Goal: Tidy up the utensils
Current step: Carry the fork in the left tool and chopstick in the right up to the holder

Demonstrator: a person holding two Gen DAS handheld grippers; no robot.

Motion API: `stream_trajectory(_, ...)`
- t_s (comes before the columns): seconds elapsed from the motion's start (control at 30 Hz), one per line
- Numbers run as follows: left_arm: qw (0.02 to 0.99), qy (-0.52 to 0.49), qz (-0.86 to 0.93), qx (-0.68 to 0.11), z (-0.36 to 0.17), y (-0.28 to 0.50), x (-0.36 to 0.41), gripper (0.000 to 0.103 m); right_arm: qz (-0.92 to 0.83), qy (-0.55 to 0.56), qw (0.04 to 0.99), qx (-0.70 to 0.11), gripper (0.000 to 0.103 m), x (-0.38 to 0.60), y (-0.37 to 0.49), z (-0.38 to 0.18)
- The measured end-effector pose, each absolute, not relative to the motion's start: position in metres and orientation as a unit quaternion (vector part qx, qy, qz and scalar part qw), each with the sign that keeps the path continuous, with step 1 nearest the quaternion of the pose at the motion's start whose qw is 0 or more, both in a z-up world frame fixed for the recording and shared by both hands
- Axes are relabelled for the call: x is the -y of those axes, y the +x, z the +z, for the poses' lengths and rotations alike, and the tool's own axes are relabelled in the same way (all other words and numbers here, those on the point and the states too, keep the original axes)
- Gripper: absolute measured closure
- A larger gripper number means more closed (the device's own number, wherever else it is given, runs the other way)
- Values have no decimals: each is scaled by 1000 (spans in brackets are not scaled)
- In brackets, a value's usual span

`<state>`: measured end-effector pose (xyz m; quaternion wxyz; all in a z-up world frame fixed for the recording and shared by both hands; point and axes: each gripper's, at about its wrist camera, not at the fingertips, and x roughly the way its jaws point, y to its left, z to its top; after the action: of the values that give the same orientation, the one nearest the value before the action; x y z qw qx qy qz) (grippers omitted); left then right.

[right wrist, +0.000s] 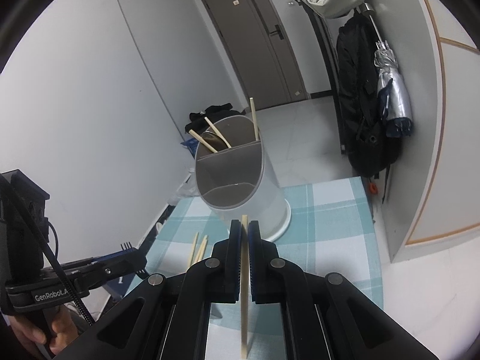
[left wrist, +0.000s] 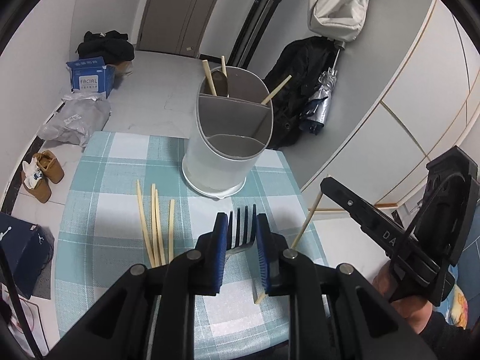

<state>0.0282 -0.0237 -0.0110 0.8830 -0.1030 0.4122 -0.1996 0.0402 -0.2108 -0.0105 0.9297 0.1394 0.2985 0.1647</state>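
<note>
A white utensil holder (left wrist: 228, 138) with grey divided compartments stands at the table's far edge; it also shows in the right wrist view (right wrist: 237, 177). Chopsticks and a spoon (left wrist: 220, 82) stand in its far compartments. My left gripper (left wrist: 241, 225) is shut on a metal fork (left wrist: 241, 228), tines pointing forward, above the table. My right gripper (right wrist: 244, 231) is shut on a single wooden chopstick (right wrist: 244, 285), held in front of the holder. The right gripper and its chopstick also show in the left wrist view (left wrist: 327, 189). Several loose chopsticks (left wrist: 156, 222) lie on the cloth to the left.
The small table has a blue-and-white checked cloth (left wrist: 114, 204). On the floor are shoes (left wrist: 45, 174), a plastic bag (left wrist: 75, 120) and a blue box (left wrist: 90, 75). A black coat and a folded umbrella (right wrist: 390, 90) hang at the right wall.
</note>
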Motion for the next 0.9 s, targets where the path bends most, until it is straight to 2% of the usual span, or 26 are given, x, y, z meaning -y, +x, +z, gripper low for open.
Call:
stream_trajectory(0.5, 869, -91, -214, -436, 6, 35, 31, 89, 166, 140, 935, -279, 99, 216, 45, 6)
stream_trajectory(0.9, 877, -98, -241, -405, 84, 64, 34, 89, 187, 134, 944, -238, 99, 218, 53, 52)
